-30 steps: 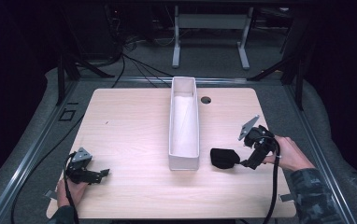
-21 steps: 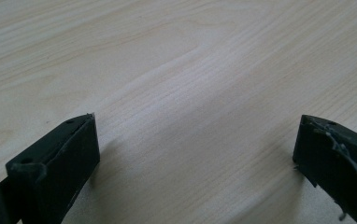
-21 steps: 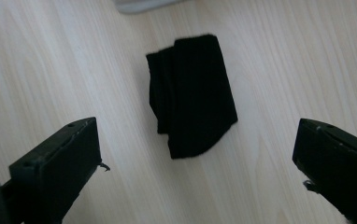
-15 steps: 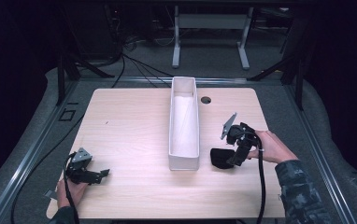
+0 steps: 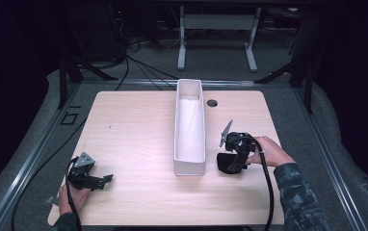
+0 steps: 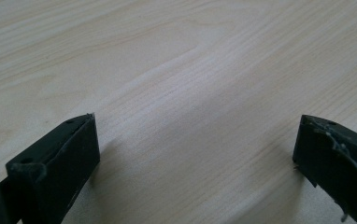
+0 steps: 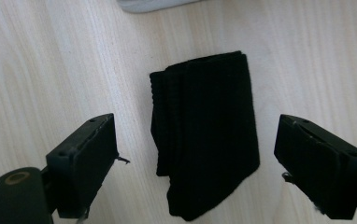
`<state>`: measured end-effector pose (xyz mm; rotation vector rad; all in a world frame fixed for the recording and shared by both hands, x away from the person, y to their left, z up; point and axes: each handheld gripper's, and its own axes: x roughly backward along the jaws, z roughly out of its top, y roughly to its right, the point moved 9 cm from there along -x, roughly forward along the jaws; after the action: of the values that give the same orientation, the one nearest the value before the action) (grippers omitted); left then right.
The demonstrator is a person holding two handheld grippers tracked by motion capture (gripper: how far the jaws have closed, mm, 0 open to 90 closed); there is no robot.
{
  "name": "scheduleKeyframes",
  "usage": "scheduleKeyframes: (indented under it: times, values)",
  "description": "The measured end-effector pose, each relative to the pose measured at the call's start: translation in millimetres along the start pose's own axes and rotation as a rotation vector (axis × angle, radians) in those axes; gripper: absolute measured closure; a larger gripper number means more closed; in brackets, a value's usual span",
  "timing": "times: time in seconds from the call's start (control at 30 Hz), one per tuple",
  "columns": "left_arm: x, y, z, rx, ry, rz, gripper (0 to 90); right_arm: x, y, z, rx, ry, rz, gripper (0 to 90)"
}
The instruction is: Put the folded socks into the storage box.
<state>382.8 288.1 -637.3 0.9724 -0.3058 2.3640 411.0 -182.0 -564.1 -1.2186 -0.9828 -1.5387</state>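
High view: my right gripper hangs over a folded black cloth on the worktop, just right of the near end of the long white bin. The cloth lies near the bin but apart from it. My left gripper sits at the near left corner, well apart from everything, resting on bare wood.

Left gripper view: jaws wide apart, nothing between them, wood grain underneath.

Right gripper view: the cloth lies flat between my jaws, one on each side, neither pad touching it. The jaws have just been closing but a gap remains on both sides, so nothing is held yet. The bin's base edge shows at the far side.

Handling, my judgement: ribbed knit, folded into several layers, probably a sock or similar. Light, soft, not fragile, not slippery. It will squash under the pads and sag on either side when lifted, and the loose layers may unfold or trail.

Where to grip: across the short width at the middle of the bundle, pads low enough to catch all layers down to the worktop. A pinch on the top layer alone would likely peel it open. The thicker, layered left edge looks like the surest bite.
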Motion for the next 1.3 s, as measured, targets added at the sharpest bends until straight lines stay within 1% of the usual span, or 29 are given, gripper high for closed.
scheduleKeyframes:
  times: [0.03,0.1,0.13,0.17,0.2,0.23,0.27,0.33,0.37,0.4,0.43,0.47,0.5,0.53,0.57,0.6,0.67,0.7,0.73,0.8,0.83,0.93,0.97,1.03,1.07,1.1,1.13,1.23,1.3]
  values:
    - [-0.2,0.0,0.1,0.0,0.003,0.001,0.3,0.0,0.0,0.0,0.0,0.0,0.0,13.6]
    - [0.0,-0.1,0.0,-0.001,0.0,0.0,0.3,-5.6,0.8,-2.3,0.031,-0.022,-0.038,14.7]
    - [0.0,-0.1,0.0,-0.001,0.0,-0.001,0.3,-8.8,1.7,-4.3,0.038,-0.038,-0.047,15.4]
    - [0.0,-0.1,0.0,-0.001,0.0,-0.001,0.3,-12.1,0.3,-6.3,0.024,-0.052,-0.016,16.1]
    - [0.0,-0.1,0.0,-0.001,0.0,-0.001,0.3,-14.4,1.1,-7.2,0.02,-0.052,-0.019,17.5]
    - [0.0,-0.1,0.0,-0.001,0.0,-0.001,0.3,-17.5,1.4,-7.3,0.023,-0.046,-0.006,21.7]
    - [-0.1,0.0,0.1,0.0,0.0,-0.001,0.3,-20.1,1.1,-6.9,0.02,-0.041,-0.01,23.1]
    - [-0.1,0.0,0.0,0.0,0.0,-0.001,0.3,-25.8,2.0,-7.6,0.051,-0.049,-0.037,27.5]
    - [-0.3,-0.2,0.2,-0.002,0.0,-0.003,0.3,-25.8,2.0,-7.6,0.051,-0.049,-0.037,27.5]
    - [-0.5,-0.2,0.4,-0.003,0.0,-0.004,0.3,-29.9,1.1,-8.7,0.053,-0.061,-0.018,29.3]
    - [-0.5,-0.3,0.4,-0.003,0.0,-0.004,0.3,-34.4,2.6,-8.8,0.056,-0.064,-0.024,31.1]
    - [-0.3,-0.1,0.2,-0.001,0.001,-0.001,0.3,-38.3,3.5,-8.3,0.051,-0.059,-0.035,37.1]
    - [-0.3,-0.1,0.2,-0.001,0.001,-0.001,0.3,-38.3,3.5,-8.3,0.051,-0.059,-0.035,37.1]
    - [-0.3,0.0,0.2,-0.001,0.001,-0.002,0.3,-38.2,4.1,-7.8,0.046,-0.047,-0.047,39.3]
    - [-0.4,-0.1,0.3,-0.001,0.001,-0.003,0.3,-37.7,3.3,-8.3,0.045,-0.047,-0.052,42.7]
    - [-0.4,0.0,0.2,-0.001,0.0,-0.002,0.3,-36.9,4.0,-8.9,0.059,-0.061,-0.07,45.2]
    - [-0.3,0.0,0.2,-0.001,0.0,-0.001,0.3,-37.3,2.7,-8.5,0.063,-0.068,-0.078,50.0]
    - [-0.2,0.0,0.1,0.001,0.001,0.001,0.3,-38.1,3.6,-8.0,0.06,-0.071,-0.097,51.8]
    - [-0.4,0.1,0.2,0.002,0.004,0.002,0.3,-39.0,3.5,-7.5,0.057,-0.064,-0.097,55.8]
    - [-0.4,-0.2,0.2,0.0,0.0,-0.001,0.3,-38.8,4.8,-7.6,0.058,-0.065,-0.104,57.0]
    - [-0.6,-0.4,0.5,0.001,0.002,-0.001,0.3,-38.5,6.3,-7.7,0.059,-0.057,-0.092,59.5]
    - [-0.4,-0.3,0.2,0.001,0.0,0.001,0.3,-38.1,6.8,-7.8,0.045,-0.058,-0.093,61.3]
    - [-0.5,-0.1,0.3,0.003,0.002,0.0,0.3,-38.1,6.1,-7.3,0.048,-0.07,-0.098,62.3]
    - [-0.7,-0.5,0.6,0.0,0.003,-0.002,0.3,-38.0,6.4,-7.0,0.057,-0.076,-0.104,62.9]
    - [-0.8,-0.8,0.7,-0.002,0.002,-0.003,0.4,-37.6,7.1,-7.2,0.049,-0.064,-0.096,63.9]
    - [-0.8,-0.8,0.7,-0.002,0.002,-0.003,0.4,-37.6,7.1,-7.2,0.049,-0.064,-0.096,63.9]
    - [-0.7,-0.6,0.6,0.001,0.002,-0.002,0.4,-36.1,7.9,-8.2,0.031,-0.046,-0.091,64.7]
    - [-0.4,-0.3,0.3,0.006,0.003,0.002,0.4,-34.6,7.7,-8.0,0.029,-0.049,-0.101,65.0]
    - [-0.6,-0.7,0.5,0.003,0.003,0.001,0.3,-33.8,7.0,-5.8,0.033,-0.039,-0.1,65.1]
